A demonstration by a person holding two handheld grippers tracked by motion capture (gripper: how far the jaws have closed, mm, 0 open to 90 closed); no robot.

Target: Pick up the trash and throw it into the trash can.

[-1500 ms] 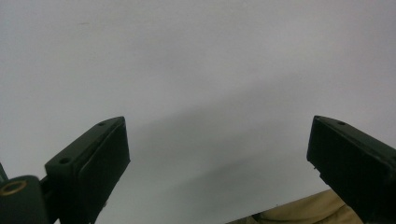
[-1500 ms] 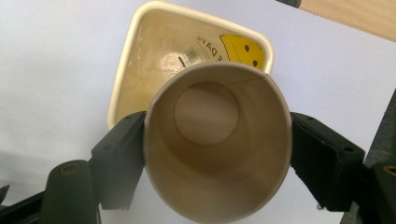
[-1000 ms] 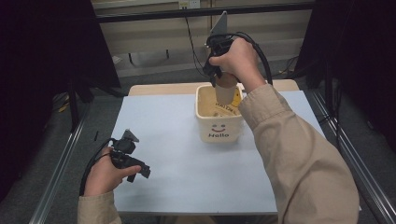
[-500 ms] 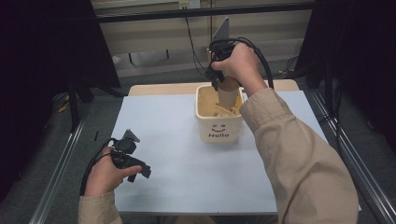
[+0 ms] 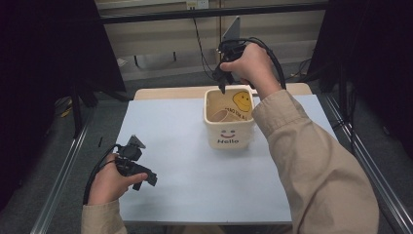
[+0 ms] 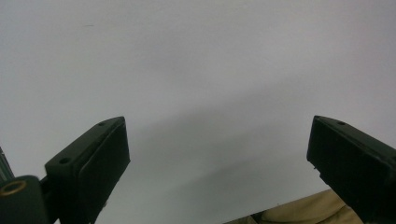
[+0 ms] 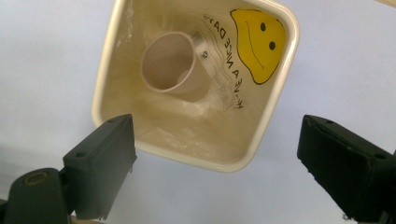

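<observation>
right gripper (image 5: 222, 84) is held above the cream square plastic bin (image 5: 229, 131) with a yellow smiley, its black jaws just opened wide with nothing between them. a beige paper cup (image 7: 173, 65) is seen lying tilted inside that bin. left gripper (image 5: 141, 173) is rested low over the pale blue table sheet (image 5: 185, 161), jaws apart and empty.

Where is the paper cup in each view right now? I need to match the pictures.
High view: the paper cup lies tipped inside the cream bin, upper centre.
Left gripper view: I can't find it; white table sheet there.
Right gripper view: upper centre, mouth toward the camera, inside the bin.
Shared landmark: the bin's yellow smiley.
</observation>
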